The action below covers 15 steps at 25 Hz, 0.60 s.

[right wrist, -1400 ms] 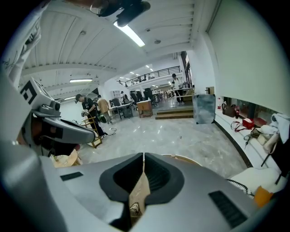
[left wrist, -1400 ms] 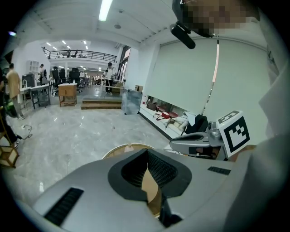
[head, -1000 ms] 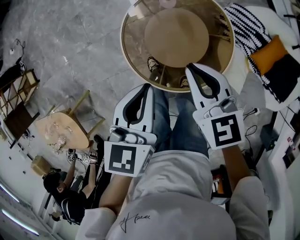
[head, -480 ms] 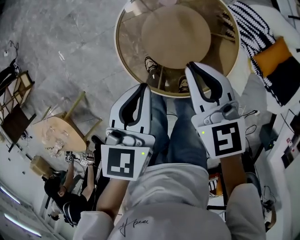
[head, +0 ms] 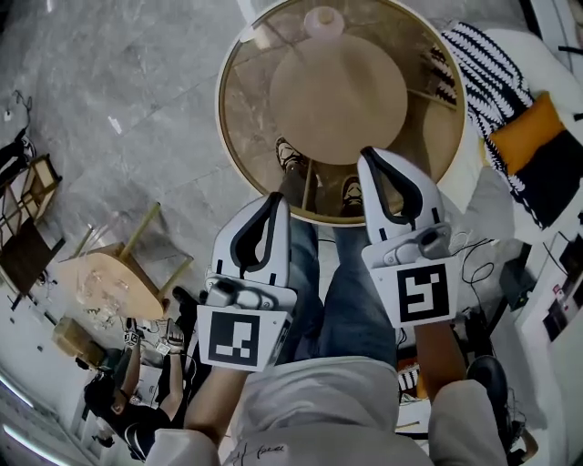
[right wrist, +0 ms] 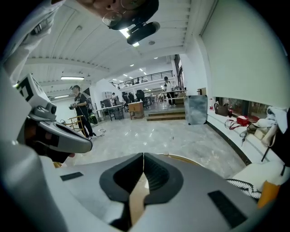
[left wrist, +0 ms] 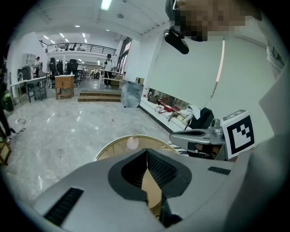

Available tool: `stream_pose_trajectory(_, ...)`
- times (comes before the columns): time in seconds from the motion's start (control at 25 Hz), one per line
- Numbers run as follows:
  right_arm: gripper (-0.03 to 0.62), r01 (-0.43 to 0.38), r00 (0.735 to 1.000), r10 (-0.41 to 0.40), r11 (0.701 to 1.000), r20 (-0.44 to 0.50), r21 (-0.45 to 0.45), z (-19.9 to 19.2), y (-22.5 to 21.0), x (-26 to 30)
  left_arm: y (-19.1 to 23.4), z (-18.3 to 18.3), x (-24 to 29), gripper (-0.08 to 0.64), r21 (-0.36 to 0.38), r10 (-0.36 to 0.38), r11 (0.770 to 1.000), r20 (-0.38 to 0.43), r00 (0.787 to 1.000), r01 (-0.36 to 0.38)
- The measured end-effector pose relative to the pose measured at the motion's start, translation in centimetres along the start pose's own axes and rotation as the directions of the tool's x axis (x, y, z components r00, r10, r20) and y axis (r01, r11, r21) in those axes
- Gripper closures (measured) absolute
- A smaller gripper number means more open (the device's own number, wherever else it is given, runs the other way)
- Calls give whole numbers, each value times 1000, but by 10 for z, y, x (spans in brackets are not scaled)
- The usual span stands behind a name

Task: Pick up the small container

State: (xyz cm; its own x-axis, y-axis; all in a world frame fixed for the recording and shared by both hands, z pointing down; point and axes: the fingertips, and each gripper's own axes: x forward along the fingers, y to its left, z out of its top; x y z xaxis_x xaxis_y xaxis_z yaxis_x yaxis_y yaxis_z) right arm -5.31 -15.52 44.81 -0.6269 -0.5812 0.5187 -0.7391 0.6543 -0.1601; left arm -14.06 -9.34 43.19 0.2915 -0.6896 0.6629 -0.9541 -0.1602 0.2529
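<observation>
Small container [head: 323, 18] standing at the far edge of the tabletop [head: 240, 102], left tongs [head: 275, 198] and right tongs [head: 369, 157] hovering over its near edge, both fully closed, gripping nothing.

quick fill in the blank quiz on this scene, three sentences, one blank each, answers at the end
1. The table that bears the small container is ___ in shape.
2. The left gripper and the right gripper are both empty, with their jaws ___.
3. Seen from the person, the small container stands near the table's ___ edge.

Missing words: round; shut; far
</observation>
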Motion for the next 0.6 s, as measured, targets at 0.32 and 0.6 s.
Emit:
stream_pose_trajectory(0.32, 575, 13, 1000, -13, 998, 8, -54, -13, -7, 42, 13, -9, 21, 541, -5, -11, 1000, -15, 1000, 11)
stream_pose_trajectory(0.6, 574, 21, 1000, -22, 998, -11, -65, -33, -18, 75, 25, -27, 35, 541, -10, -20, 1000, -41, 999, 19)
